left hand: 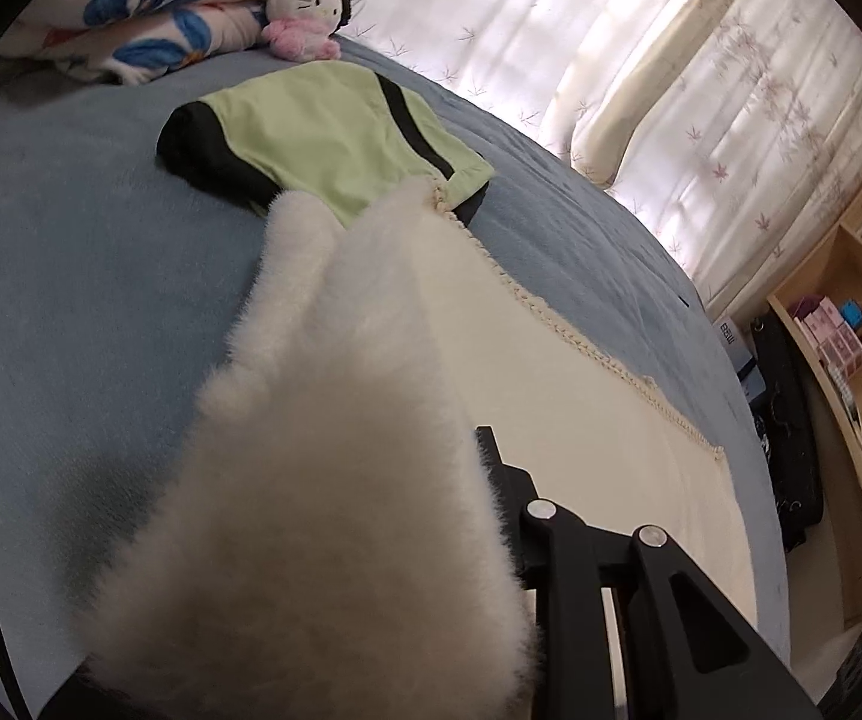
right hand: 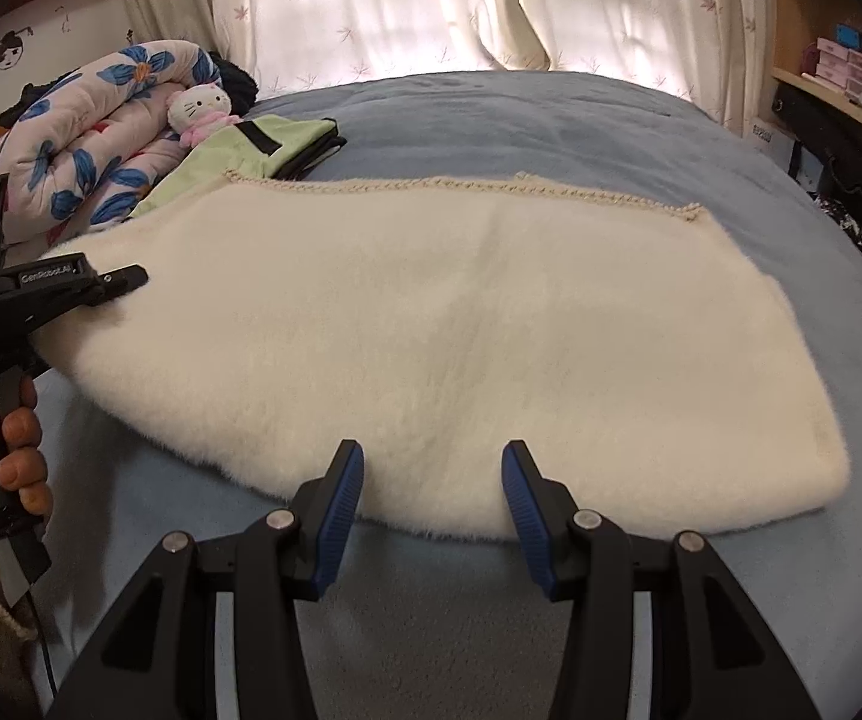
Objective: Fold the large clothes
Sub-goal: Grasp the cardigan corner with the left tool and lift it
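Observation:
A fluffy white garment [right hand: 431, 330] lies spread flat on the blue bed cover [right hand: 551, 120], its crocheted trim along the far edge. My left gripper [right hand: 131, 277], held by a hand at the left, is shut on the garment's left end. In the left wrist view that end of the white garment [left hand: 323, 420] is lifted and hides most of the jaws; only one black finger [left hand: 494, 456] shows. My right gripper [right hand: 434, 480] stands open just over the garment's near edge, its blue pads apart and not pressing on the fabric.
A folded green and black garment [left hand: 335, 138] lies beyond the white one, partly under its far left corner. A plush cat [right hand: 200, 111] and a floral quilt [right hand: 101, 138] sit at the bed's head. Curtains [right hand: 401, 12] hang behind; a wooden bookshelf [left hand: 851, 300] and black bag [left hand: 785, 420] stand right.

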The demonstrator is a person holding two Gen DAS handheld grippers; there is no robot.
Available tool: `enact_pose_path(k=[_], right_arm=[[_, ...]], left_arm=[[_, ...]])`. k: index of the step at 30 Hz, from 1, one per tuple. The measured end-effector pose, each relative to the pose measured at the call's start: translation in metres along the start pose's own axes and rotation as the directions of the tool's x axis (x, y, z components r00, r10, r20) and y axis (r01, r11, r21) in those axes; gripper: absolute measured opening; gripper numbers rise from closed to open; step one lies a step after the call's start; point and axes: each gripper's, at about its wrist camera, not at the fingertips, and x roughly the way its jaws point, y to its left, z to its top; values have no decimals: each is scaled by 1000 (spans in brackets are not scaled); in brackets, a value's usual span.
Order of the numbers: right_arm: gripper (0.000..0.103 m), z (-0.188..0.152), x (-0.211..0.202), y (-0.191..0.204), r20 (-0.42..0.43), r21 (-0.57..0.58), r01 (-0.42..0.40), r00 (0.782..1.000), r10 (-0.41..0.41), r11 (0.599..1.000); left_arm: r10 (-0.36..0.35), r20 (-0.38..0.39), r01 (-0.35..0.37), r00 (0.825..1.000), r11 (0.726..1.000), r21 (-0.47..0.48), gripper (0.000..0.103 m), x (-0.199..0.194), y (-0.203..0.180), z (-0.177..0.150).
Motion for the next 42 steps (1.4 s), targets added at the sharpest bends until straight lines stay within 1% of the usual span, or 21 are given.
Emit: enact_pose_path(k=[4,6,7,8,11,13,14,15,16,19,22,24,26,28,32,34,37,38,39,40,42], right_arm=[[48,14,1,3,6,-4,-21,1000,21,1000],[39,26,3,4,21,-13,-36,999,36,999],[30,34,7,4,24,-21,-38,999,39,999],[24,42,12,5,25,-30,-32,999,33,999],[17,66,35,4,25,-42,-21,999,22,999],[14,76,56,4,0,-53,-13,1000,13,998],[14,78,68,4,-27,-56,-25,999,24,998],[14,76,85,5,-83,-64,-46,996,40,997],[14,74,92,6,-100,-68,-49,994,42,996],[14,69,93,7,-93,-73,-46,995,39,996],[15,69,92,-8,-103,19,-121,987,122,992],[15,69,88,-22,-115,92,-188,973,198,978],[14,69,75,-39,-115,155,-230,962,249,961],[14,62,56,-55,-82,203,-239,962,260,950],[14,33,2,-114,27,330,-191,981,193,924],[14,14,-19,-144,56,387,-163,987,154,908],[14,-13,-38,-184,50,442,-84,996,69,893],[14,-20,-42,-196,40,452,-55,998,42,891],[14,-27,-45,-209,22,463,-25,1000,16,886],[14,-33,-46,-218,9,474,-7,1000,3,880],[14,-45,-48,-235,-11,503,18,1000,-15,864]], left_arm=[[14,13,-14,1000,999,36,21,-1,-14,5],[19,23,-20,1000,998,54,21,-4,-20,7],[21,30,-23,999,998,65,21,-6,-23,7],[22,35,-24,999,997,73,21,-8,-25,8],[26,63,-33,998,992,118,21,-16,-36,8],[29,84,-42,996,987,156,21,-22,-48,9],[30,91,-45,995,984,171,21,-24,-53,10],[29,100,-47,995,981,189,20,-27,-59,10],[24,105,-45,994,978,203,20,-29,-65,11],[22,136,-60,990,956,288,20,-36,-95,8],[-1,162,-57,987,933,356,19,-44,-128,5],[-15,169,-52,985,921,387,19,-47,-150,4],[-34,173,-43,984,905,422,19,-49,-177,0],[-55,166,-26,985,892,451,19,-48,-204,-5],[-122,123,48,985,875,482,19,-37,-259,-24],[-150,94,83,984,861,502,19,-26,-285,-37],[-182,16,145,983,830,538,19,3,-331,-74],[-180,-9,155,984,822,548,19,12,-340,-85],[-159,-47,158,986,814,559,19,28,-351,-100],[-125,-84,151,989,810,567,19,47,-361,-117],[-66,-118,124,991,799,589,19,71,-367,-143]])
